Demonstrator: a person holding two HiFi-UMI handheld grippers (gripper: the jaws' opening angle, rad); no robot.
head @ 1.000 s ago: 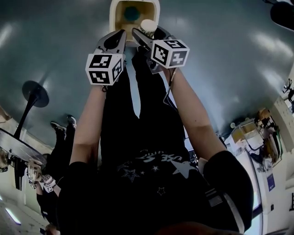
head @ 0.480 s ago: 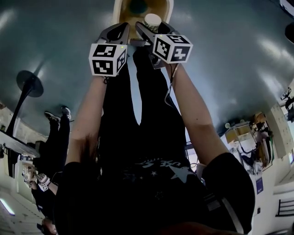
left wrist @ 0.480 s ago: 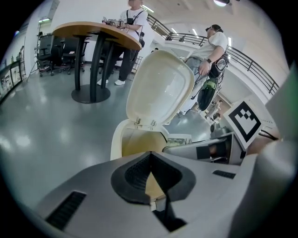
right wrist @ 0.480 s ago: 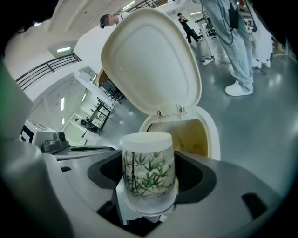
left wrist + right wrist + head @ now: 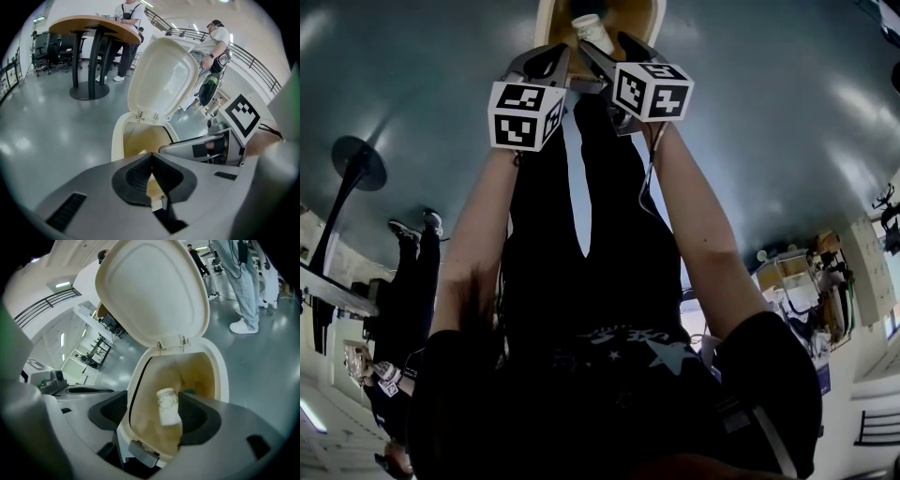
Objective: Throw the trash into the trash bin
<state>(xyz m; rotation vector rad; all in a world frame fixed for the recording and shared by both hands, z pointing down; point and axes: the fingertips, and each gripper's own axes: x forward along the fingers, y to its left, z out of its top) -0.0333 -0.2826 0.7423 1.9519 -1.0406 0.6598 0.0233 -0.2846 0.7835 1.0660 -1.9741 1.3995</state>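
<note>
The small white bottle (image 5: 168,406) hangs loose over the open trash bin (image 5: 220,376), whose lid (image 5: 150,291) is tipped back. The right gripper (image 5: 154,417) has its jaws spread wide, gripping nothing, apparently so the bottle drops inside. The left gripper (image 5: 151,176), just beside, has its jaws closed and empty.

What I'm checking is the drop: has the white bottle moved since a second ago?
Yes. The white bottle has shifted from the rim of the trash bin inward, over its opening.
</note>
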